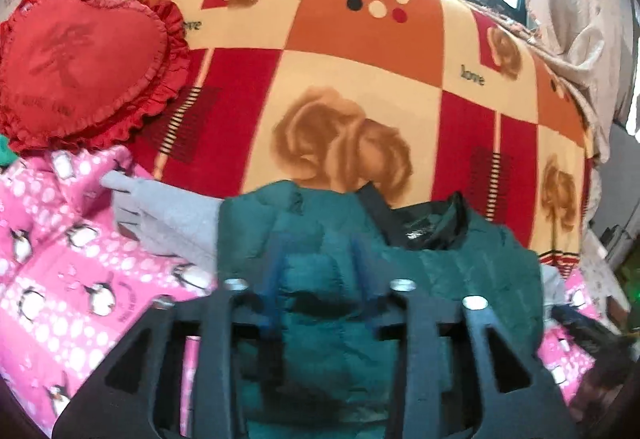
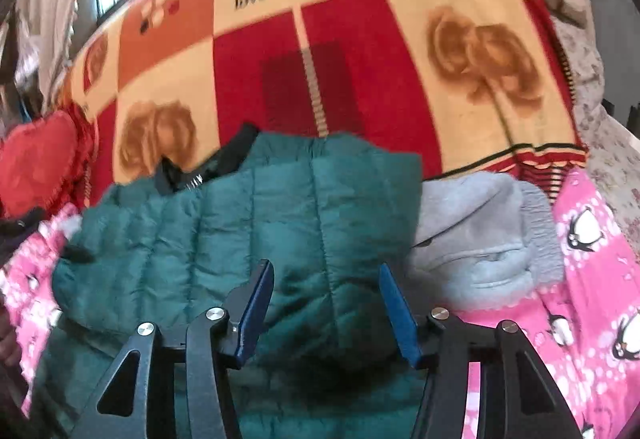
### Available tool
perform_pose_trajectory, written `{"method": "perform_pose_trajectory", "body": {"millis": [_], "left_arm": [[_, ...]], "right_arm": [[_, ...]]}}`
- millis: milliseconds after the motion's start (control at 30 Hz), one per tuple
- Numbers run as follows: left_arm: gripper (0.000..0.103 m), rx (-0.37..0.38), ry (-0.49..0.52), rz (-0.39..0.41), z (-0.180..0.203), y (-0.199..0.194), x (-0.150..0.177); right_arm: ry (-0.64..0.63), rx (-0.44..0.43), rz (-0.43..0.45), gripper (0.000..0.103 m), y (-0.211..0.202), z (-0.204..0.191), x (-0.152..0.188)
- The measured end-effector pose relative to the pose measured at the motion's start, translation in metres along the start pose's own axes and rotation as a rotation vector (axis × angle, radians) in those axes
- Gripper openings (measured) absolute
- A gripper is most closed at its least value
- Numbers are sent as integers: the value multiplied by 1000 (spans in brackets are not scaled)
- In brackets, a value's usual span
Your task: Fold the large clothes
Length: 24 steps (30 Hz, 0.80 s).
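A dark green quilted puffer jacket [image 1: 440,271] with a black collar lining [image 1: 424,227] lies on a pink penguin-print sheet. In the right wrist view the jacket [image 2: 224,223] fills the middle. My left gripper [image 1: 316,251] is open, its blue fingers blurred, right over the jacket's upper part. My right gripper [image 2: 326,279] is open and empty, its blue fingers [image 2: 258,303] spread just above the green fabric. A grey sweatshirt [image 2: 484,239] lies under the jacket; its sleeve shows in the left wrist view [image 1: 168,215].
A red, orange and cream rose-print blanket [image 1: 352,79] covers the bed behind. A red heart-shaped pillow [image 1: 80,67] lies at the left. The pink penguin sheet [image 2: 592,279] spreads on both sides. Curtains and a bright window stand behind the bed.
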<state>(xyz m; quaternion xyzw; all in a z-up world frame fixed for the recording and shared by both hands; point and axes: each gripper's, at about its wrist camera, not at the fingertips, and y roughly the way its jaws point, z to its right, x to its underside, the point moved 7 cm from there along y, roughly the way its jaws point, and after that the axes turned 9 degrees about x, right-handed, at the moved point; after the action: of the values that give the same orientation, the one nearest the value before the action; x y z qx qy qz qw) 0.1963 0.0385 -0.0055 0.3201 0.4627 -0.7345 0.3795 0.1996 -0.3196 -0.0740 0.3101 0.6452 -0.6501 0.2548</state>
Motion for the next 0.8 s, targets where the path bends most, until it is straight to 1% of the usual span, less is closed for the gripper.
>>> {"method": "perform_pose_trajectory", "body": {"millis": [67, 100, 133, 200, 233, 300, 333, 400, 467, 500, 533, 600, 700, 800], "left_arm": [[41, 49, -7, -82, 6, 20, 13], [41, 68, -5, -158, 8, 37, 27], [41, 58, 7, -207, 8, 49, 36], [41, -24, 36, -297, -2, 73, 59], [41, -40, 31, -312, -6, 77, 63], [41, -49, 6, -311, -12, 79, 63], [41, -50, 3, -311, -13, 78, 63], [41, -53, 0, -306, -15, 78, 62], [41, -55, 0, -305, -16, 78, 62], [41, -60, 6, -305, -16, 79, 61], [41, -63, 13, -305, -16, 78, 61], [41, -75, 34, -311, -16, 80, 61], [41, -79, 41, -318, -15, 81, 65], [41, -88, 46, -327, -16, 85, 67]], "right_arm": [[20, -23, -58, 46, 20, -4, 4], [40, -27, -89, 46, 33, -4, 8], [46, -35, -115, 46, 42, -5, 13], [44, -46, -162, 46, 57, -7, 20], [40, -48, -168, 46, 58, -8, 21], [31, -38, -175, 46, 56, -8, 16], [34, -27, -160, 46, 53, -7, 11], [60, -6, -41, 46, 39, -3, -13], [86, 2, 25, 46, 32, -1, -26], [104, 7, 44, 46, 37, 1, -32], [115, 6, 44, 46, 42, 3, -35], [129, -15, 5, 46, 67, 5, -34], [79, -21, -48, 46, 93, 2, -22], [77, -28, -49, 47, 97, 1, -20]]}}
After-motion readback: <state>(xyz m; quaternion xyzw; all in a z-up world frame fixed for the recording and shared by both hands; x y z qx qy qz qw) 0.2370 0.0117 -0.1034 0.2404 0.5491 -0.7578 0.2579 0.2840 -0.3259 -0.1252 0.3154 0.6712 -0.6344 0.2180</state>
